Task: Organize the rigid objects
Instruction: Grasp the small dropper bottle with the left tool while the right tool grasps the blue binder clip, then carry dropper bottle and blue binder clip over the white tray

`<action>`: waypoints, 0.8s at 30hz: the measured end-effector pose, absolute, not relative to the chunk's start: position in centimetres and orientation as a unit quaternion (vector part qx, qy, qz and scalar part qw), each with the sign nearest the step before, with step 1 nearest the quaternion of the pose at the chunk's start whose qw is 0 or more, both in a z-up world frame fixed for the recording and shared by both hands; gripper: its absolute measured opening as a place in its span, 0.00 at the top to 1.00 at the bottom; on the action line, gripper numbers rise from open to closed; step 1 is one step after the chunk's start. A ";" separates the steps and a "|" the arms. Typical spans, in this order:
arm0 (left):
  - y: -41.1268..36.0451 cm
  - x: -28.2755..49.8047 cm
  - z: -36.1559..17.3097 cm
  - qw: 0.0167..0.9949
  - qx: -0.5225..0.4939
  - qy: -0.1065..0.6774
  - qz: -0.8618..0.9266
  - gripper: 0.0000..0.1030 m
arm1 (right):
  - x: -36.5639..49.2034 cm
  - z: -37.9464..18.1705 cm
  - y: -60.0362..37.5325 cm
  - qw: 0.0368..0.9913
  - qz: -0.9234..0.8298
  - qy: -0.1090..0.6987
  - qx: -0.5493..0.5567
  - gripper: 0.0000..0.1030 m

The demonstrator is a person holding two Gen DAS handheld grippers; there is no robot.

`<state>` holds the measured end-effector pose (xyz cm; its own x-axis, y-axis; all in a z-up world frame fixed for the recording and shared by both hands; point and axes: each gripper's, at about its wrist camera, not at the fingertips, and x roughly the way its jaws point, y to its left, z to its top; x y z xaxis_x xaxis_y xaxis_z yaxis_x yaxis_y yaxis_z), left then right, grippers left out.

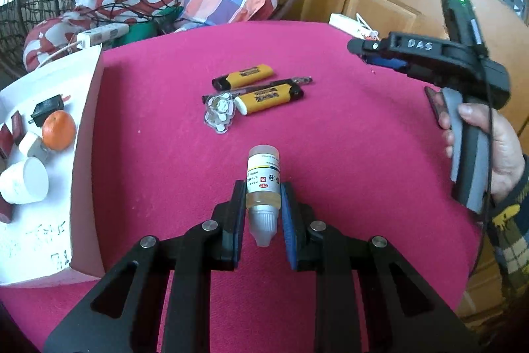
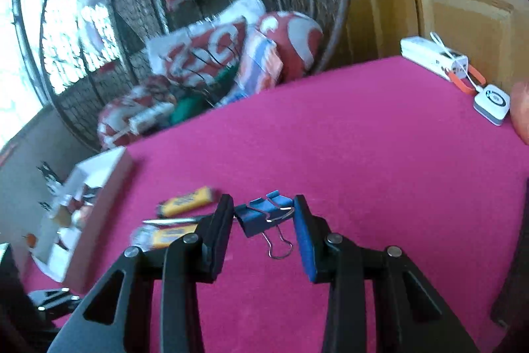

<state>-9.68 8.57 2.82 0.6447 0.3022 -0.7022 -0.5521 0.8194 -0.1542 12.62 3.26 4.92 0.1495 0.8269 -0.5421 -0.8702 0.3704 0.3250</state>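
Left gripper (image 1: pixel 263 214) clamped on small dropper bottle (image 1: pixel 263 184), cap toward camera, just above pink tablecloth (image 1: pixel 347 138). Right gripper (image 2: pixel 263 220) pinches blue binder clip (image 2: pixel 261 215), lifted off cloth. Two yellow lighters (image 1: pixel 261 88) mid-table; white box (image 1: pixel 87 138) at left.

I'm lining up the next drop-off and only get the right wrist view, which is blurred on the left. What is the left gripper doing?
Observer: The left gripper is shut on a small dropper bottle, cap toward the camera.
Operator: What's in the white box?
Observer: The white box holds an orange, a black plug and a white jar, among other things.
Operator: Anything left on the table besides the lighters?
Observer: A clear keychain charm lies against the nearer lighter.
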 end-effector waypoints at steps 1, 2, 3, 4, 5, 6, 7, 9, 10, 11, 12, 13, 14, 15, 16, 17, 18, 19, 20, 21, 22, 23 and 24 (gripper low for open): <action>8.6 -9.8 3.0 0.890 -0.182 0.344 0.240 0.81 | 12.3 5.4 3.3 0.756 0.565 0.329 -0.029 0.65; 8.5 -9.9 3.2 0.891 -0.182 0.340 0.240 0.81 | 11.9 5.9 3.1 0.754 0.572 0.322 -0.025 0.65; 8.5 -10.0 3.6 0.892 -0.183 0.336 0.241 0.81 | 11.4 6.5 3.1 0.752 0.579 0.316 -0.021 0.65; 8.5 -10.2 4.0 0.894 -0.181 0.331 0.244 0.81 | 10.8 7.2 3.0 0.749 0.587 0.307 -0.017 0.65; 8.4 -10.3 4.5 0.895 -0.176 0.325 0.247 0.81 | 10.4 7.7 3.0 0.748 0.592 0.300 -0.014 0.65; 8.3 -10.5 5.0 0.897 -0.172 0.320 0.250 0.81 | 10.0 8.2 2.8 0.746 0.598 0.294 -0.012 0.65; 8.2 -10.5 5.4 0.899 -0.170 0.316 0.252 0.81 | 9.6 8.6 2.8 0.743 0.605 0.288 -0.010 0.65; 8.0 -10.6 6.2 0.901 -0.165 0.309 0.257 0.81 | 8.5 9.1 2.9 0.736 0.617 0.279 -0.011 0.65; 8.0 -10.7 6.5 0.900 -0.163 0.308 0.262 0.81 | 8.0 9.2 3.0 0.732 0.623 0.278 -0.010 0.65; 8.1 -10.8 6.7 0.899 -0.163 0.308 0.267 0.81 | 7.6 9.1 3.0 0.728 0.626 0.279 -0.009 0.65; 8.2 -10.9 6.8 0.897 -0.165 0.309 0.270 0.81 | 7.3 8.9 3.2 0.723 0.631 0.281 -0.009 0.65; 8.3 -11.1 7.0 0.895 -0.167 0.309 0.276 0.81 | 6.8 8.7 3.4 0.722 0.632 0.281 -0.009 0.65; 8.5 -11.3 7.1 0.893 -0.168 0.308 0.281 0.81 | 6.4 8.5 3.5 0.723 0.631 0.280 -0.011 0.65; 8.6 -11.5 7.3 0.892 -0.167 0.307 0.288 0.81 | 6.0 8.4 3.5 0.724 0.631 0.279 -0.014 0.65; 8.8 -11.7 7.4 0.891 -0.166 0.306 0.293 0.81 | 5.6 8.1 3.8 0.722 0.632 0.279 -0.017 0.65; 8.8 -11.9 7.5 0.890 -0.166 0.304 0.298 0.81 | 5.4 8.0 3.7 0.719 0.635 0.281 -0.019 0.65; 9.1 -12.3 7.7 0.889 -0.169 0.299 0.301 0.81 | 5.2 7.9 3.8 0.716 0.638 0.283 -0.021 0.65; 9.1 -12.5 7.8 0.889 -0.171 0.296 0.304 0.81 | 4.9 7.8 3.9 0.714 0.640 0.284 -0.022 0.65; 9.2 -12.8 8.0 0.889 -0.173 0.293 0.306 0.81 | 4.7 7.9 4.0 0.712 0.642 0.284 -0.024 0.65; 9.3 -12.9 8.0 0.889 -0.174 0.291 0.308 0.81 | 4.6 7.9 3.9 0.711 0.643 0.283 -0.024 0.65; 9.4 -13.1 8.1 0.889 -0.175 0.288 0.309 0.81 | 4.5 8.1 3.9 0.711 0.644 0.282 -0.025 0.65; 9.4 -13.3 8.2 0.890 -0.176 0.286 0.310 0.81 | 4.3 8.2 3.8 0.710 0.646 0.279 -0.025 0.65; 9.5 -13.4 8.3 0.890 -0.176 0.283 0.311 0.81 | 4.2 8.4 3.7 0.711 0.646 0.276 -0.026 0.65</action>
<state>-13.42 9.48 8.34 0.6462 0.4543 -0.6132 -0.6537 0.7442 -0.1374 4.17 3.71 8.38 0.0127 0.9045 -0.4264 -0.9337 0.1633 0.3188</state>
